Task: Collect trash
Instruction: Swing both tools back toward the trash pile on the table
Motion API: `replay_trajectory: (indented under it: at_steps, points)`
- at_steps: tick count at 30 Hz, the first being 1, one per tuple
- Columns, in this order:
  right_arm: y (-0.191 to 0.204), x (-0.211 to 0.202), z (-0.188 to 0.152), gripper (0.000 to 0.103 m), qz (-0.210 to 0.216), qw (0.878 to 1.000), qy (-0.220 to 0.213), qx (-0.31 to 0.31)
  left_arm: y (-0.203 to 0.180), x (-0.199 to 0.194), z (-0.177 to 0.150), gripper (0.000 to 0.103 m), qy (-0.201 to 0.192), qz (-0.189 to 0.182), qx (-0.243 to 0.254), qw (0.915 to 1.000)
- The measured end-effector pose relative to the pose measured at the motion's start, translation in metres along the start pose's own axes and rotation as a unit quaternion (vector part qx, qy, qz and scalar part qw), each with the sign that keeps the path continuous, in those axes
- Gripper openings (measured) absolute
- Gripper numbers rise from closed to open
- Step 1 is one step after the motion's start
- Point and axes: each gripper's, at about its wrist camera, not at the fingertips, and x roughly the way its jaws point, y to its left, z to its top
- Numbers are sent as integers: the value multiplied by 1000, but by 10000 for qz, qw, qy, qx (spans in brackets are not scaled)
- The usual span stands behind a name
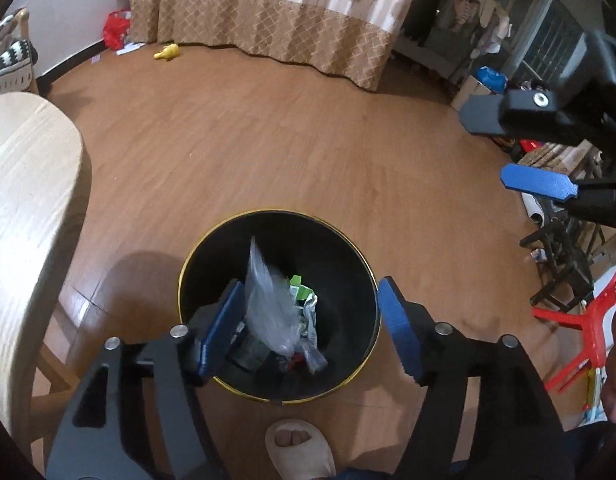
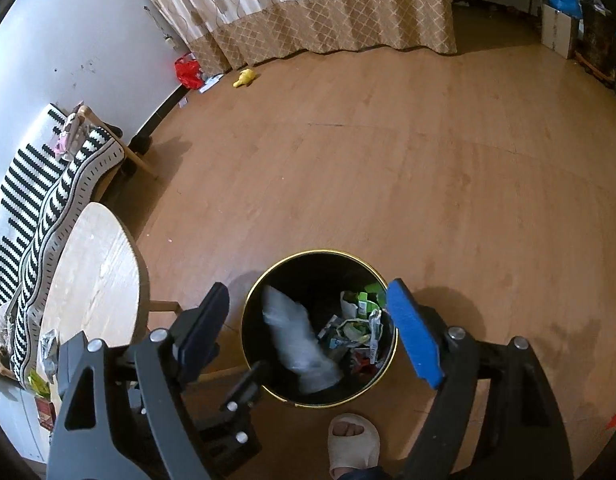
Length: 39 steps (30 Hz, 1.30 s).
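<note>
Both the left gripper (image 1: 309, 328) and right gripper (image 2: 308, 332) hung spread, gripping nothing, above a round black gold-rimmed bin (image 1: 349, 276) holding a crinkly clear plastic bag (image 1: 268, 304) and crumpled wrappers (image 2: 355, 324).

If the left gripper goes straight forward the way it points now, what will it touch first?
Most likely the clear plastic bag, which sits between the open fingers of the left gripper, over the mouth of the black bin. Depth is unclear; the bag looks blurred, perhaps falling.
</note>
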Motion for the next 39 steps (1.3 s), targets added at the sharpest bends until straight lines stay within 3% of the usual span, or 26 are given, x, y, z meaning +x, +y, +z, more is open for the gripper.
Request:
replay_trajectory:
  at_steps: [6, 11, 15, 19, 24, 29, 35, 39]
  points:
    - [15, -11, -2, 79, 86, 9999, -138, -60, 8, -34, -4, 81, -149, 128, -37, 9998]
    - [53, -16, -6, 82, 310, 9985, -170, -425, 39, -100, -17, 92, -506, 519, -286, 9970]
    - [104, -13, -22, 83, 585, 9942, -26, -897, 82, -159, -37, 92, -740, 1087, -687, 9889]
    - [180, -12, -48, 83, 938, 9835, 129, -1541, 133, -220, -72, 92, -940, 1684, -1173, 9742]
    - [284, -10, -94, 83, 1388, 9613, 345, -2356, 198, -298, -128, 92, -1085, 2653, -1687, 9431]
    - [384, -13, -159, 83, 1619, 9281, 407, -3329, 263, -369, -192, 92, -1204, 3319, -2471, 9024]
    - [456, -6, -221, 83, 1695, 8992, 489, -4005, 313, -428, -258, 92, -1220, 3911, -2996, 8616]
    - [485, 1, -241, 83, 1666, 8896, 418, -4233, 333, -454, -293, 92, -1228, 4067, -3279, 8438]
